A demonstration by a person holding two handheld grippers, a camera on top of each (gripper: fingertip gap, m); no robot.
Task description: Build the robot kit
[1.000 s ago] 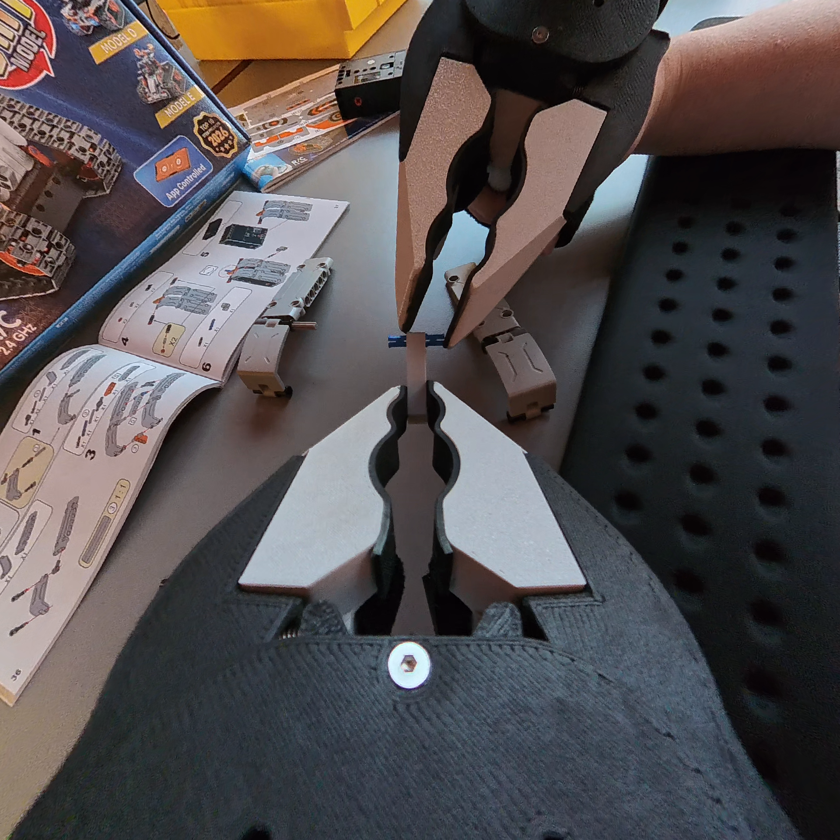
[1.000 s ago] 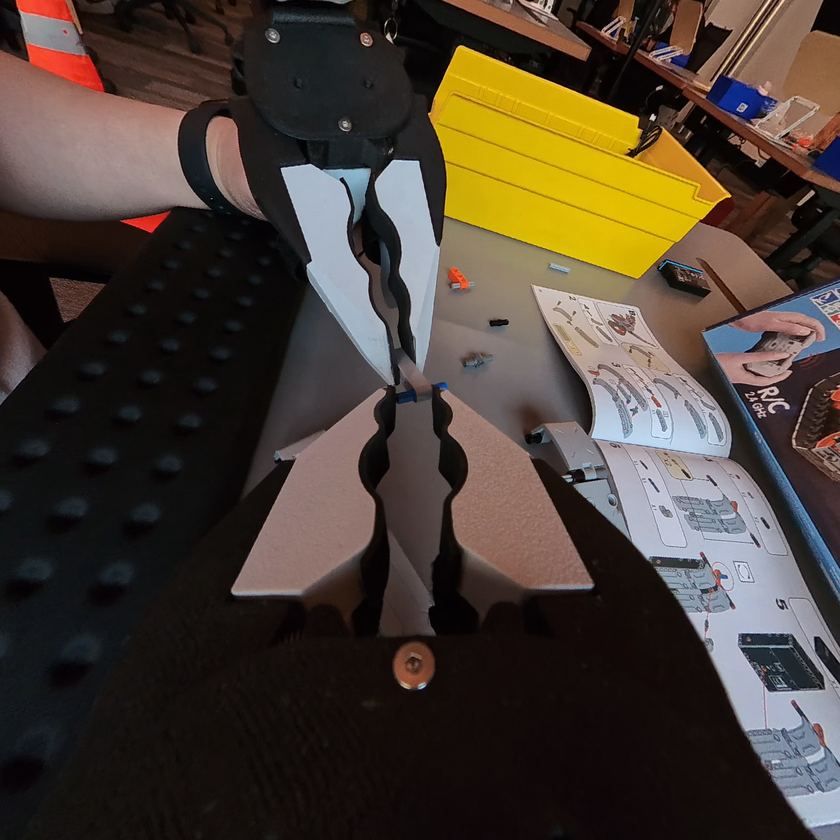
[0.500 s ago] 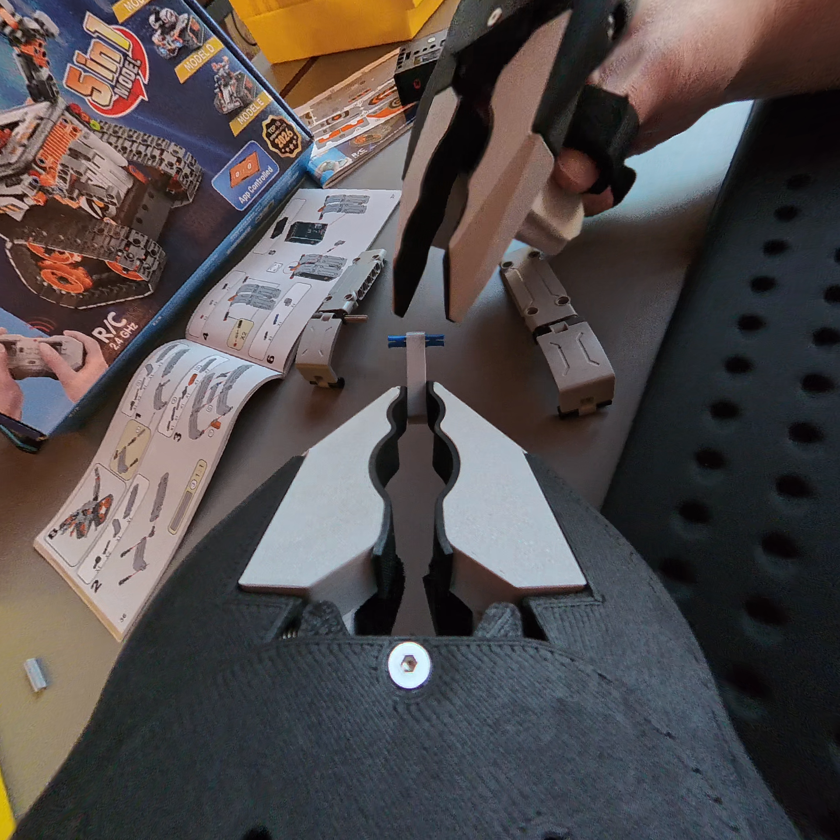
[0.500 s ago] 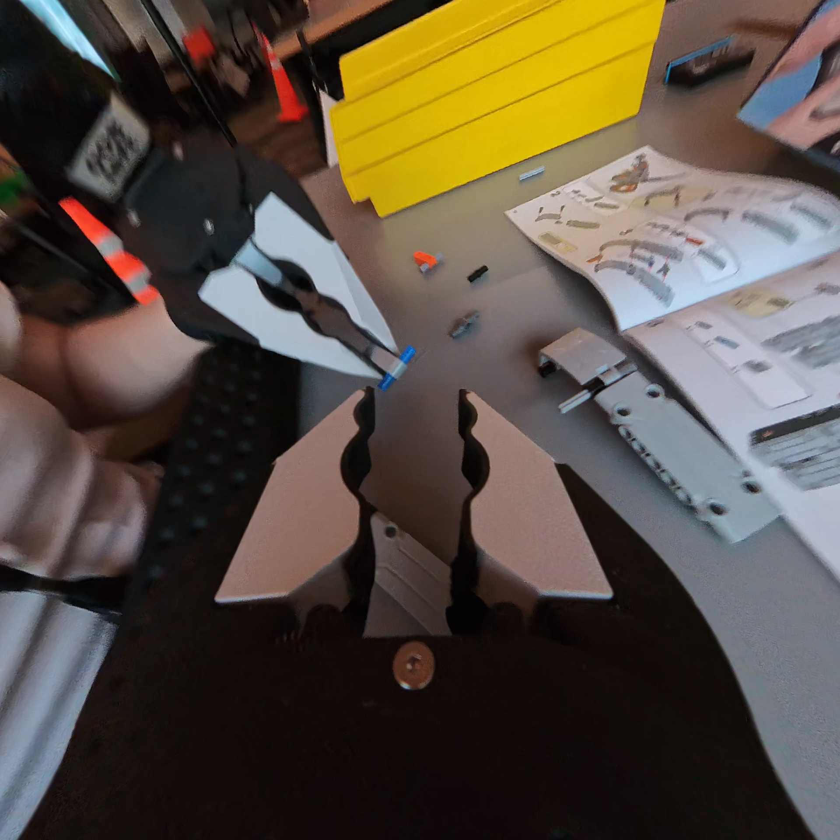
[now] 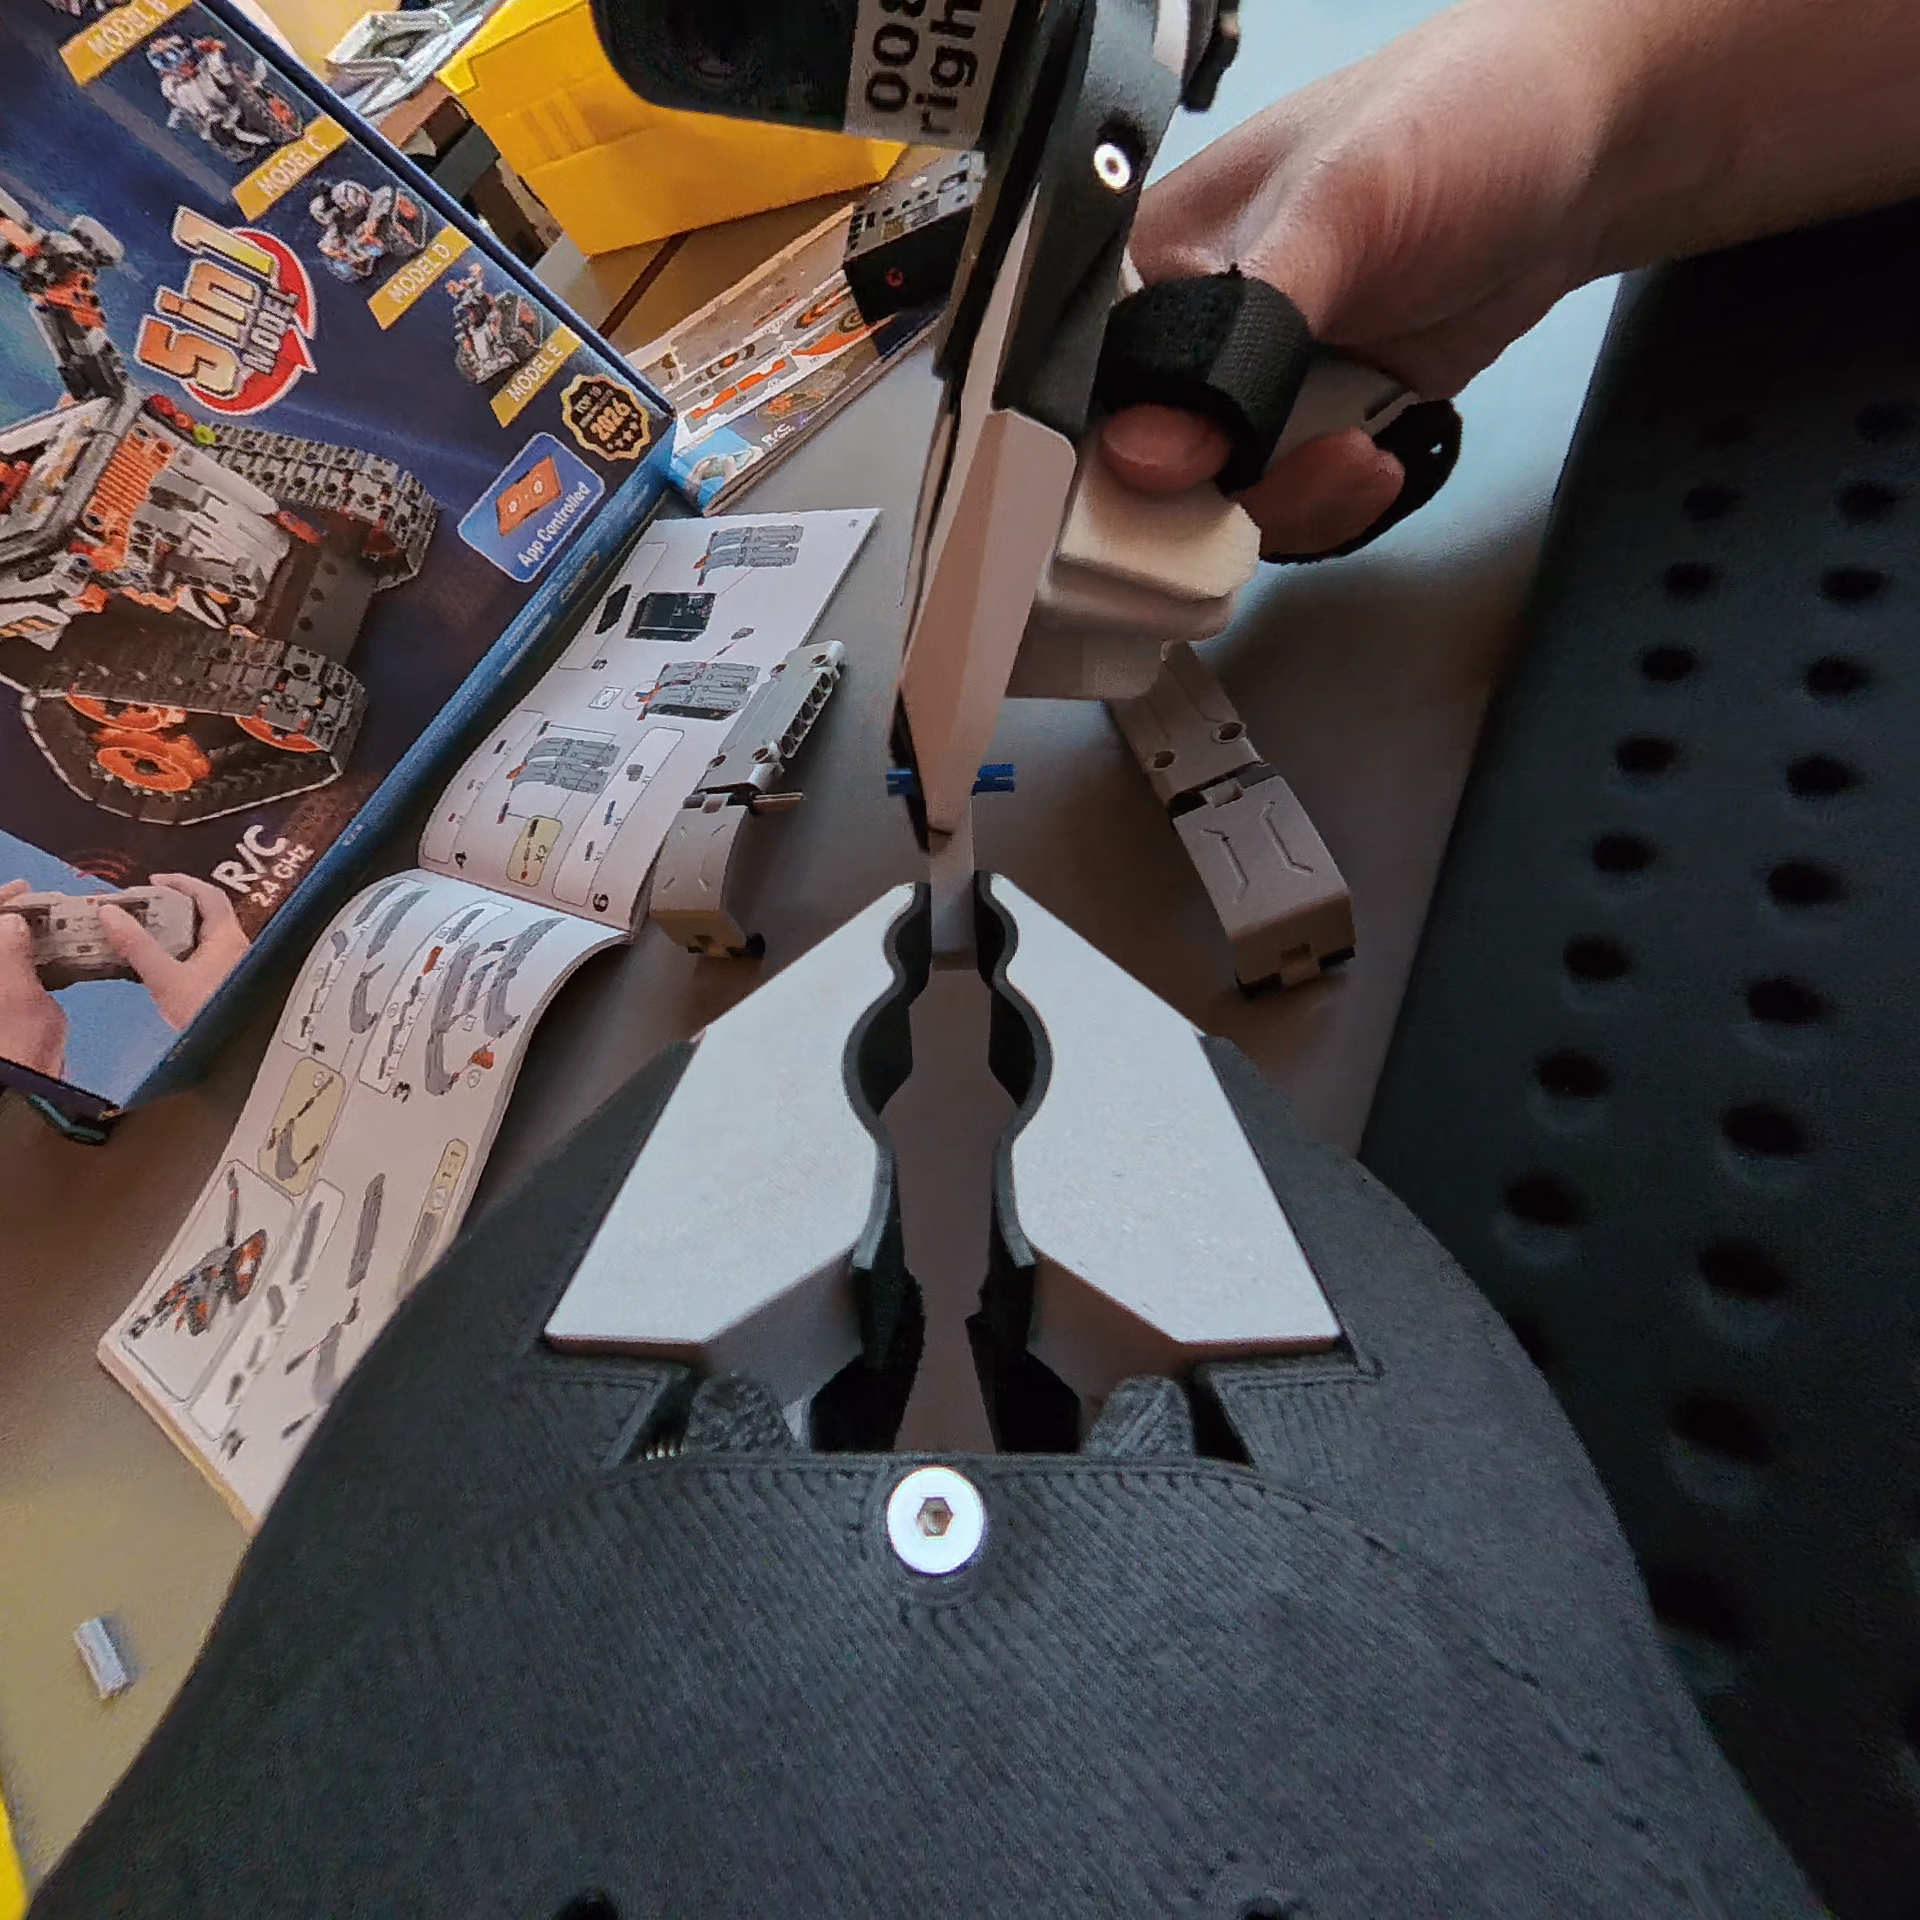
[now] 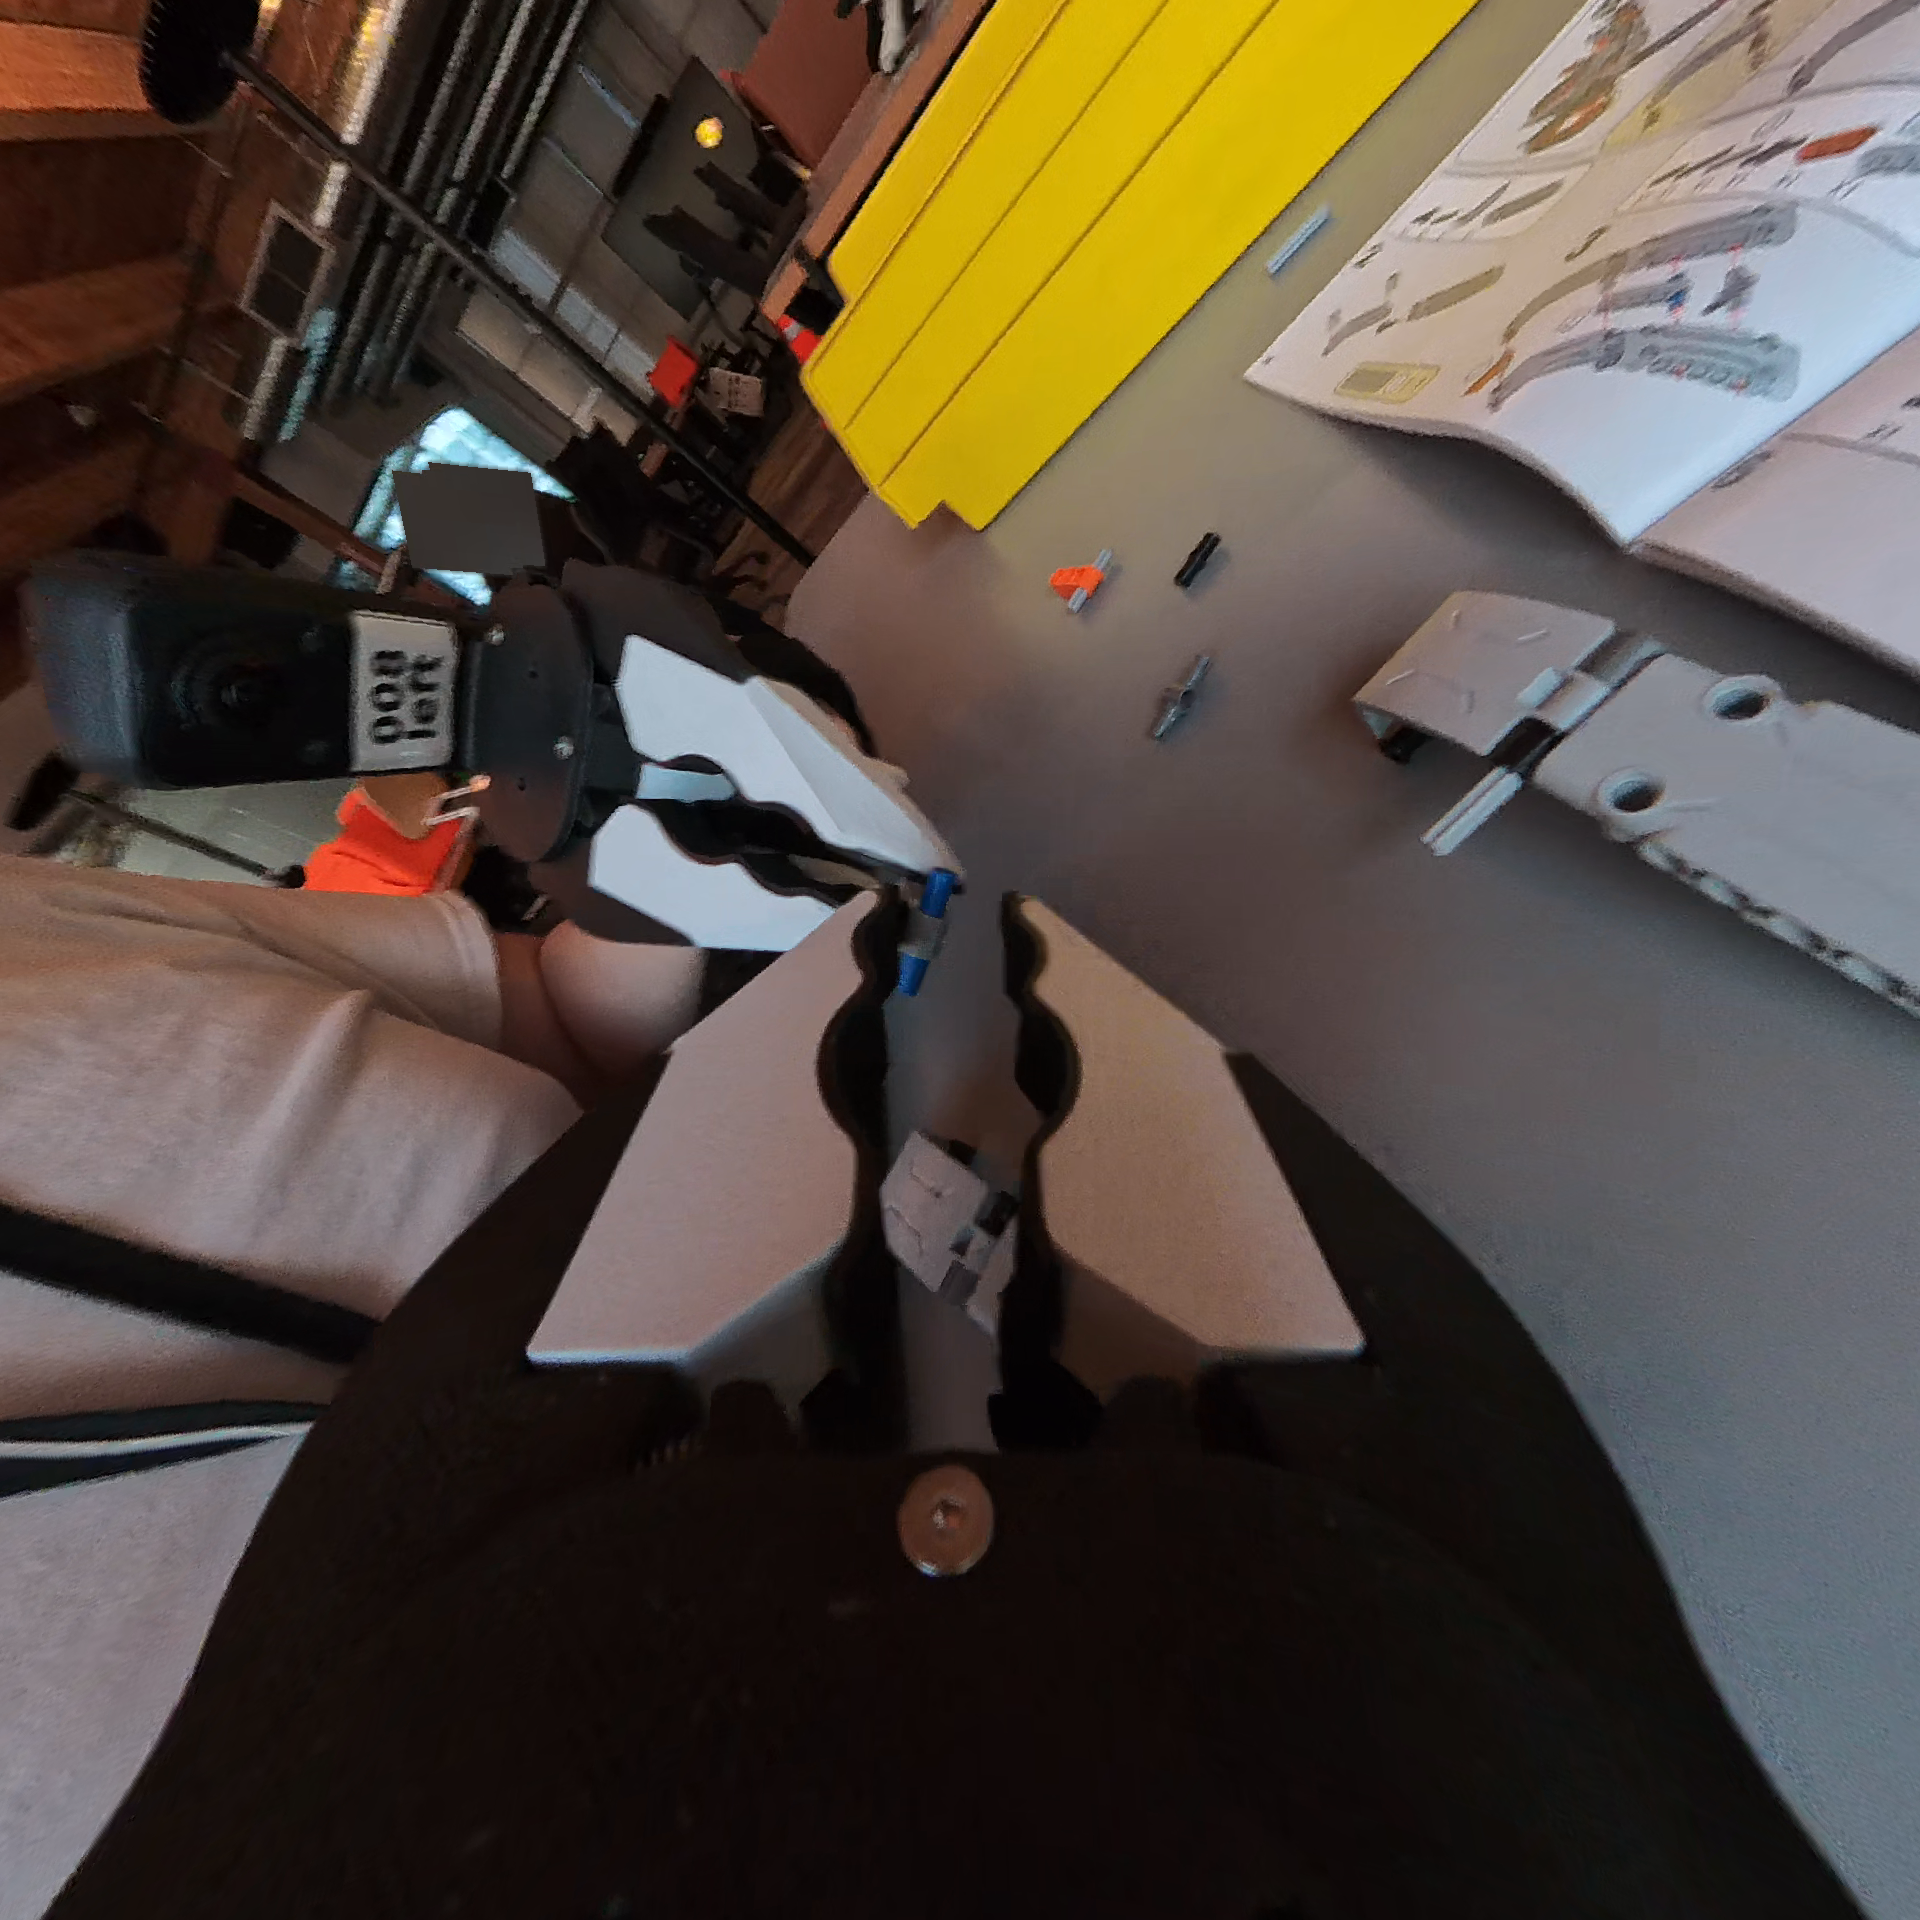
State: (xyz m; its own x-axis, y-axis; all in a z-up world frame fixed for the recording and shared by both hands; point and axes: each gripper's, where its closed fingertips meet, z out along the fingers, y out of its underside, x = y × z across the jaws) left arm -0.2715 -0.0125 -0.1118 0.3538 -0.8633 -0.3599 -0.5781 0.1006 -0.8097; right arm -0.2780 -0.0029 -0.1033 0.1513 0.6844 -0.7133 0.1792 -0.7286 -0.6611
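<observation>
My left gripper (image 5: 951,894) is shut on a thin grey beam (image 5: 953,920) that sticks out past its tips, held above the table. A short blue pin (image 5: 995,774) crosses the beam's far end. My right gripper (image 5: 930,821) comes down from above, edge-on, with its tips at that pin. In the right wrist view the right gripper (image 6: 945,904) is open by a narrow gap. The blue pin (image 6: 925,930) lies inside the gap, close to the left finger. The left gripper (image 6: 904,883) reaches in from the left.
A blue toy box (image 5: 260,520) and an open instruction booklet (image 5: 416,1039) lie at left. Two grey assemblies (image 5: 748,769) (image 5: 1247,862) sit on the table. A black studded mat (image 5: 1714,935) is at right, a yellow bin (image 6: 1091,260) behind. Small loose pieces (image 6: 1070,579) (image 6: 1179,696) lie nearby. Both grippers' tips are close together, under 4 cm apart.
The right gripper let go of the pin, opened and drew back, then rolled onto its side and returned with its fingers either side of the pin. The left gripper kept hold of the beam.
</observation>
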